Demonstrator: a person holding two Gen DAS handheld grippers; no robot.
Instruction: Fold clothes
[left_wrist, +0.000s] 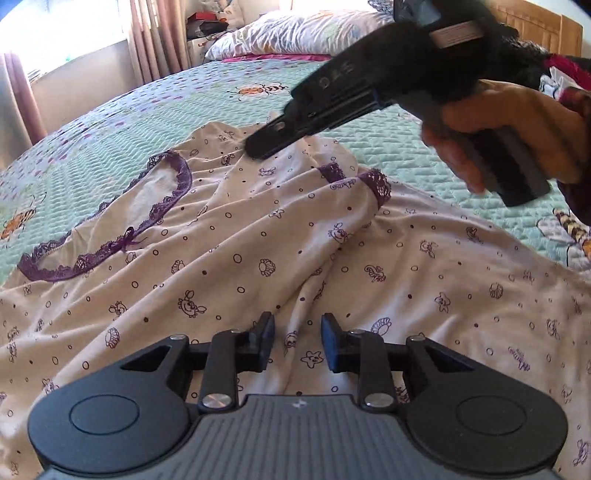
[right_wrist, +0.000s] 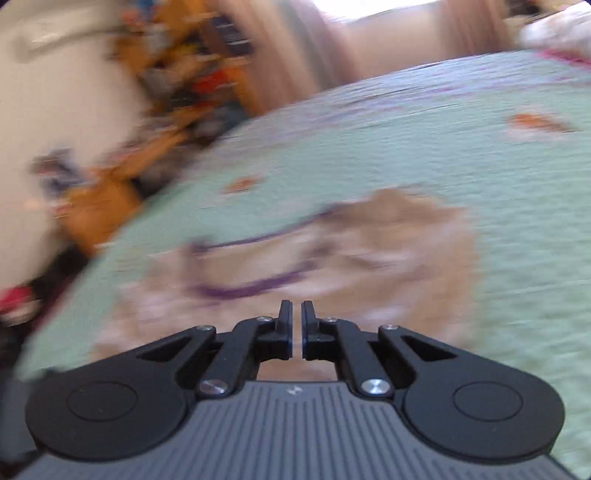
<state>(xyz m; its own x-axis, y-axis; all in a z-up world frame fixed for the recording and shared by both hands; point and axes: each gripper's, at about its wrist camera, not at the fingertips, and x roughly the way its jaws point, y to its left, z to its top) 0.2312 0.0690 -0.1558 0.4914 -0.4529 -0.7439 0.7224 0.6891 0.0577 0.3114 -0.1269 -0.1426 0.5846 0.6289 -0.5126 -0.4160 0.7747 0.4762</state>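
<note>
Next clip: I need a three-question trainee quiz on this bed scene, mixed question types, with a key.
1. True or false: the left gripper has its fingers spread apart above the nightgown.
2. Multiple choice: the lace trim on the nightgown is A) purple, B) yellow, C) red.
3. Short answer: in the left wrist view, where does the tip of the right gripper sit relative to the nightgown?

Key
1. True; nothing lies between its fingers.
2. A.
3. At the garment's far edge, near the green quilt. In the right wrist view its fingers are nearly together with a thin gap, and blur hides whether they pinch cloth.
</note>
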